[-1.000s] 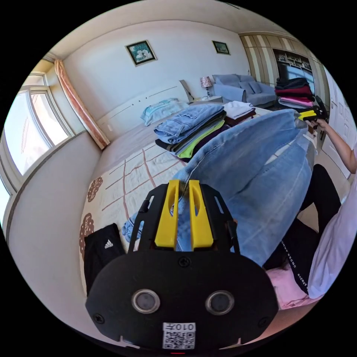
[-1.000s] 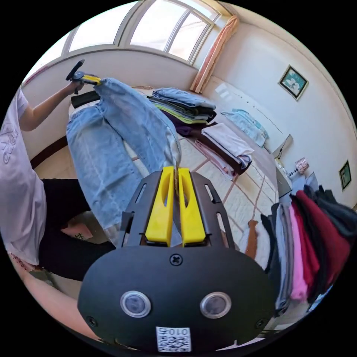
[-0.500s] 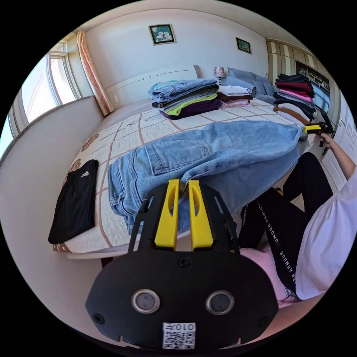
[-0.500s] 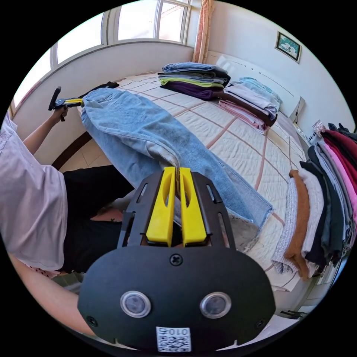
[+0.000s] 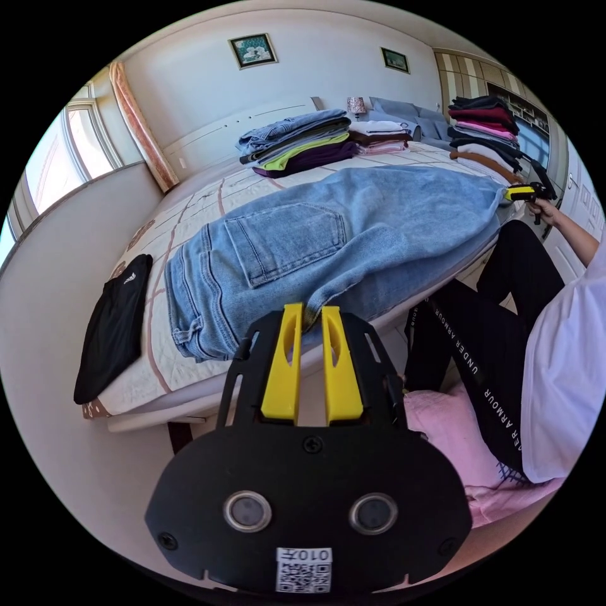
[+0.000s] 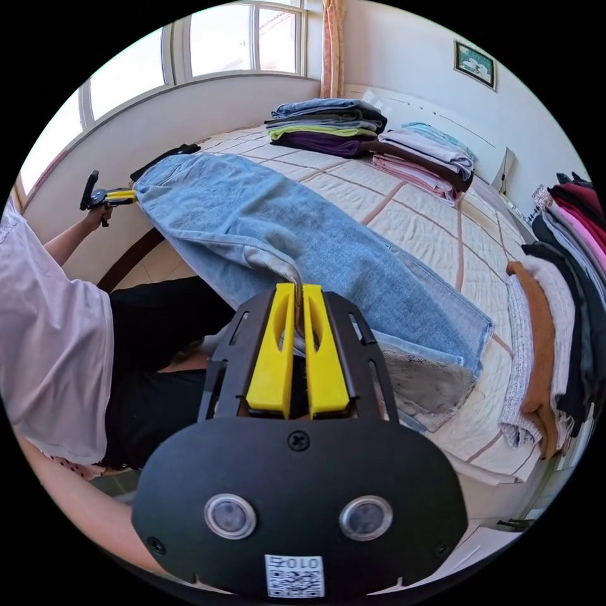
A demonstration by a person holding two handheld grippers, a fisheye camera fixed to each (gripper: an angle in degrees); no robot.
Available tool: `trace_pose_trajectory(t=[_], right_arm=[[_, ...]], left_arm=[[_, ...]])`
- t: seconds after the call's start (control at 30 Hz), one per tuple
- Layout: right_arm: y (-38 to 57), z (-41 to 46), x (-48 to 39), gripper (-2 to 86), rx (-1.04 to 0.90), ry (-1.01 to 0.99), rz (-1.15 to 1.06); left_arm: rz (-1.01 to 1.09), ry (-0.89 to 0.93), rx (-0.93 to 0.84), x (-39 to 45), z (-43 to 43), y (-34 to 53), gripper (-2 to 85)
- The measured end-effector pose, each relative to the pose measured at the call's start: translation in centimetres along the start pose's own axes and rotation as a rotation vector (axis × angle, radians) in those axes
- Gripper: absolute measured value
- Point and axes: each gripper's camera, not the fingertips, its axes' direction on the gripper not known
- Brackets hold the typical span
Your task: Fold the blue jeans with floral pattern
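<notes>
Light blue jeans (image 5: 353, 233) lie stretched lengthwise along the near edge of the bed, back pocket up. My left gripper (image 5: 310, 310) is shut on the jeans' edge near the waist end. My right gripper (image 6: 295, 290) is shut on the jeans (image 6: 284, 221) near the leg end, where the hems (image 6: 435, 353) rest on the quilt. In the left gripper view the right gripper (image 5: 519, 193) shows far off at the jeans' other end; the left gripper (image 6: 117, 197) shows likewise in the right gripper view. No floral pattern shows on the denim.
A black garment (image 5: 113, 325) lies beyond the waistband. Folded stacks (image 5: 297, 142) sit at the far side of the bed (image 6: 435, 233), and another pile of clothes (image 6: 562, 284) at the leg end. The person's dark trousers (image 5: 480, 341) press against the bed edge.
The jeans came down from hanging in the air and now lie flat along the bed edge. Both grippers lowered with them and kept their hold.
</notes>
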Motion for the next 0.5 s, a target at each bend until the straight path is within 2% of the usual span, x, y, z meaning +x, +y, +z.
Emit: trace_pose_trajectory(t=[0.2,0.3,0.37,0.5], right_arm=[[1.9,-1.2,0.2,5.1,-0.042,-0.061,0.018],[4.0,-4.2,1.1,6.1,0.049,-0.105,0.081],[6.2,-7.3,2.6,7.0,0.188,-0.098,0.183],[9.1,-10.5,6.1,9.2,0.350,0.091,0.451]], left_arm=[[-0.040,-0.027,-0.067,0.1,-1.4,3.1,2.7],[-0.103,-0.002,-0.066,-0.2,-2.7,4.7,2.0],[-0.107,-0.013,-0.040,0.1,-3.8,4.7,2.0],[-0.093,-0.014,0.060,0.0,-5.1,1.6,3.1]])
